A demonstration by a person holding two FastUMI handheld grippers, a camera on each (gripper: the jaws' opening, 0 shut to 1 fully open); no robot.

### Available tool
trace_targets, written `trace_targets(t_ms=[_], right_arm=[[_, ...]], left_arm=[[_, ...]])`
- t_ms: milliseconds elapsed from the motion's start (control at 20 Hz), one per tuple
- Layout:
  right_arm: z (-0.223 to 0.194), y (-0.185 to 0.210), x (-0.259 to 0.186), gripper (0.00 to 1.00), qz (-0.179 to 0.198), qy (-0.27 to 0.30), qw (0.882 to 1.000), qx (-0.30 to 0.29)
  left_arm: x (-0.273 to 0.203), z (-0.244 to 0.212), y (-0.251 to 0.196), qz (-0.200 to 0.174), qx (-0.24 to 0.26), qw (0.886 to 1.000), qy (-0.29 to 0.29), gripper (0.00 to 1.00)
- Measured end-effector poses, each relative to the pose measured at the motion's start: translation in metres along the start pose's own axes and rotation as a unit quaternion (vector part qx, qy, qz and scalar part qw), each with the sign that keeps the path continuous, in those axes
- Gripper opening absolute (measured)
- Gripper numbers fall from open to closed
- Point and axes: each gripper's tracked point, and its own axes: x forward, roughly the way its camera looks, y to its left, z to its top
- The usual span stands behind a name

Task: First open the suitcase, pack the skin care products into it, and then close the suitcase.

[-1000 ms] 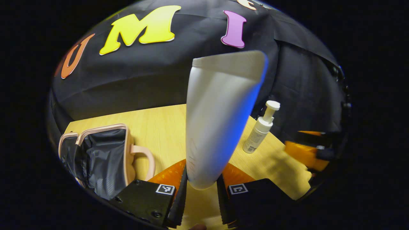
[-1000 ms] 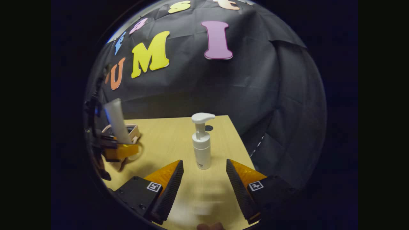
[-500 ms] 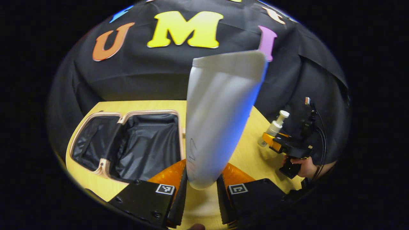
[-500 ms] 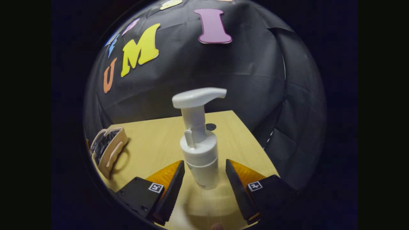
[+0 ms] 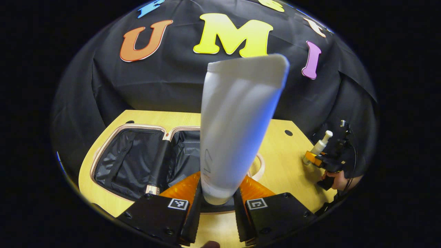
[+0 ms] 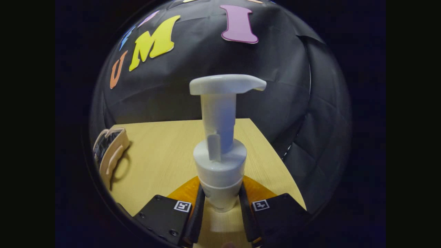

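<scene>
Altogether one tube (image 5: 234, 131), one pump bottle (image 6: 220, 162), one suitcase (image 5: 137, 162).

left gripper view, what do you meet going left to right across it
suitcase → tube held in the left gripper → pump bottle in the right gripper

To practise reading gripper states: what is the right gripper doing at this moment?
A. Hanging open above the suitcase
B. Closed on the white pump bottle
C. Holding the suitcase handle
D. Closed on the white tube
B: in the right gripper view, the right gripper has both fingers pressed against the base of the white pump bottle.
</scene>
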Motion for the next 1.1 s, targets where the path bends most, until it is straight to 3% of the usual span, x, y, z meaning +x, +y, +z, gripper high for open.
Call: trace_targets(t_ms=[150, 400, 550, 800, 950, 1100], right_arm=[[0.022, 0.021, -0.045, 0.44, 0.023, -0.001, 1.0, 0.021], [0.049, 0.077, -0.14, 0.47, 0.122, 0.025, 0.99, 0.065], [0.061, 0.089, -0.184, 0.47, 0.133, 0.033, 0.987, 0.084], [0.084, 0.094, -0.231, 0.47, 0.115, 0.01, 0.99, 0.082], [0.093, 0.101, -0.243, 0.47, 0.111, 0.002, 0.991, 0.068], [0.096, 0.113, -0.252, 0.47, 0.117, 0.002, 0.992, 0.049]], left_arm=[[0.017, -0.016, 0.022, -0.026, 0.013, 0.998, 0.048, 0.47], [0.054, -0.028, 0.027, -0.104, -0.021, 0.991, 0.078, 0.46], [0.074, -0.049, 0.031, -0.132, -0.054, 0.982, 0.126, 0.46], [0.091, -0.074, 0.047, -0.112, -0.126, 0.963, 0.209, 0.46], [0.094, -0.08, 0.049, -0.088, -0.183, 0.944, 0.261, 0.46], [0.101, -0.079, 0.047, -0.082, -0.192, 0.935, 0.286, 0.46]])
